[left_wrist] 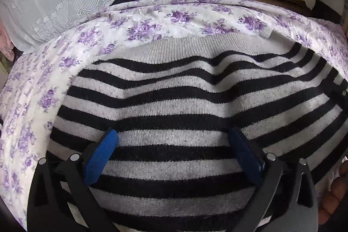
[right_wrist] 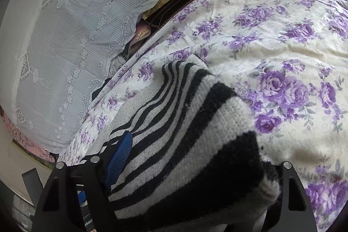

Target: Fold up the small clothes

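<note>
Hiding one pad (right_wrist: pixel 119 159): striped sweater (right_wrist: pixel 189 166).

We note one knitted sweater (left_wrist: pixel 174 105), grey-white with black horizontal stripes and a plain grey ribbed band along its far edge. It lies spread and slightly rumpled on a purple-flowered bedsheet (left_wrist: pixel 152 21); one end is bunched and raised in the right wrist view.

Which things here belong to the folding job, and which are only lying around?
Belong to the job:
striped sweater
left gripper
right gripper

Only lying around:
floral bedsheet
lace cloth
zippered item under the lace cloth
</note>
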A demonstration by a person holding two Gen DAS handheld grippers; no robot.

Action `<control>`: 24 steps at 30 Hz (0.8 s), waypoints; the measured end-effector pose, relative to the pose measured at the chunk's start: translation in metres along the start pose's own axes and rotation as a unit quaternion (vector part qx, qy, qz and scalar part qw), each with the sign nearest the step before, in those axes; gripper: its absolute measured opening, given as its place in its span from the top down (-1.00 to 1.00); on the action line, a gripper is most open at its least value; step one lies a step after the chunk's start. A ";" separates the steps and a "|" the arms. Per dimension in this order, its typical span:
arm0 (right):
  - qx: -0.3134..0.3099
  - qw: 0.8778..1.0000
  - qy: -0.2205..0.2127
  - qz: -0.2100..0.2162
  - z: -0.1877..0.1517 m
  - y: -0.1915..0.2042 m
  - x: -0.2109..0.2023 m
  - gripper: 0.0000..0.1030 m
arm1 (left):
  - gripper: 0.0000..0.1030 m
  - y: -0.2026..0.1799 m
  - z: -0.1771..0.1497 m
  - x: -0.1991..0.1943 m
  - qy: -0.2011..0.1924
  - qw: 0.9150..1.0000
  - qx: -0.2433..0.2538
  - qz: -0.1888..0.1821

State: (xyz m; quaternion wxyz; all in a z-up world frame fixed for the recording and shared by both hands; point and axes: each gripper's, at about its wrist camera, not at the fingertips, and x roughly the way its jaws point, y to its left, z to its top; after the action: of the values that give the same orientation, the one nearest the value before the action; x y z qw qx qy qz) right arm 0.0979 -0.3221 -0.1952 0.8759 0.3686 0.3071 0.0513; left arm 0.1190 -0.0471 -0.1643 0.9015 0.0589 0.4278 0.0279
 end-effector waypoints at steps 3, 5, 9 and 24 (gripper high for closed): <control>0.000 1.000 0.000 0.000 -0.001 0.000 0.000 -0.47 | -0.92 0.007 -0.003 -0.002 -0.006 1.000 -0.016 -0.016; 0.000 1.000 0.000 -0.001 -0.001 0.000 0.000 -0.47 | -0.92 0.008 -0.004 -0.004 -0.009 1.000 -0.017 -0.018; -0.003 1.000 0.002 -0.002 0.000 0.000 0.000 -0.47 | -0.92 0.005 -0.006 -0.006 -0.016 1.000 -0.014 -0.012; 0.013 1.000 -0.003 -0.020 -0.001 -0.007 -0.002 -0.06 | -0.92 0.006 -0.007 -0.006 -0.016 1.000 -0.017 -0.016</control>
State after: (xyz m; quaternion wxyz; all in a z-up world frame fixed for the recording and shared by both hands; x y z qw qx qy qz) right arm 0.0945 -0.3278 -0.1993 0.8728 0.3736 0.3127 0.0288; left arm 0.1098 -0.0407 -0.1638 0.9096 0.0373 0.4133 0.0197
